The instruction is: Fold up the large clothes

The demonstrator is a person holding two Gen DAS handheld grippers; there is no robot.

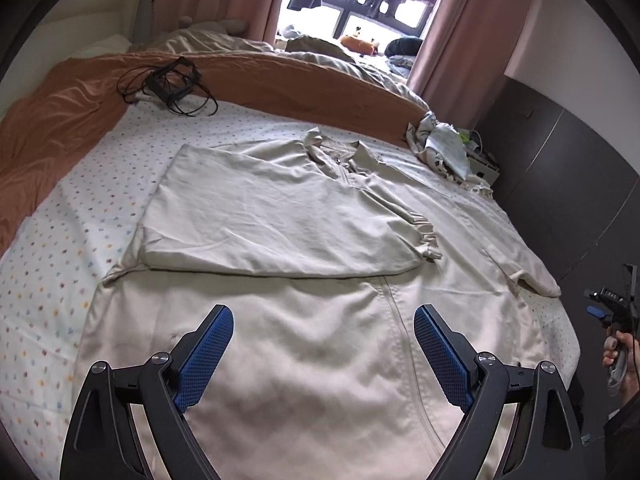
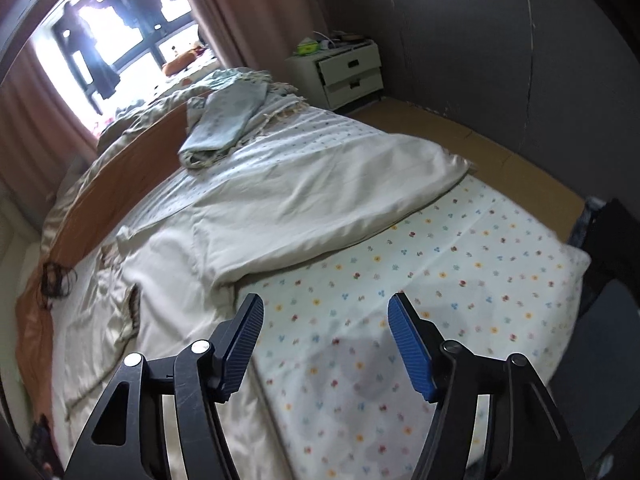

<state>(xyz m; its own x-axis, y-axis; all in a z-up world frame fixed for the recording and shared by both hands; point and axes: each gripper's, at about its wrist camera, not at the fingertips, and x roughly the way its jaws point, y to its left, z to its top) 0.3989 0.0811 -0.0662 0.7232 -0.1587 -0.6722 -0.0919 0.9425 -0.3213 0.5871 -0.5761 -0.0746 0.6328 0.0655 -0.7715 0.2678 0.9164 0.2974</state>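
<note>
Beige garment (image 1: pixel 304 240) lies spread across the bed, one sleeve folded over its chest, the other sleeve (image 2: pixel 320 196) extended toward the right edge. Left gripper (image 1: pixel 324 344) — jaws spread wide, holding nothing — hovers over the near hem. Right gripper (image 2: pixel 326 336) — likewise released and empty — sits above the floral sheet (image 2: pixel 460 280), just right of the garment's side. Farther off: an orange blanket (image 1: pixel 80 100) along the far side with black cables (image 1: pixel 168 84) on it, a crumpled pale-blue cloth (image 2: pixel 224 120), and a white nightstand (image 2: pixel 344 72) at far right.

Black gripper (image 1: pixel 324 316) frames, blue textured pads (image 1: pixel 206 360)
</note>
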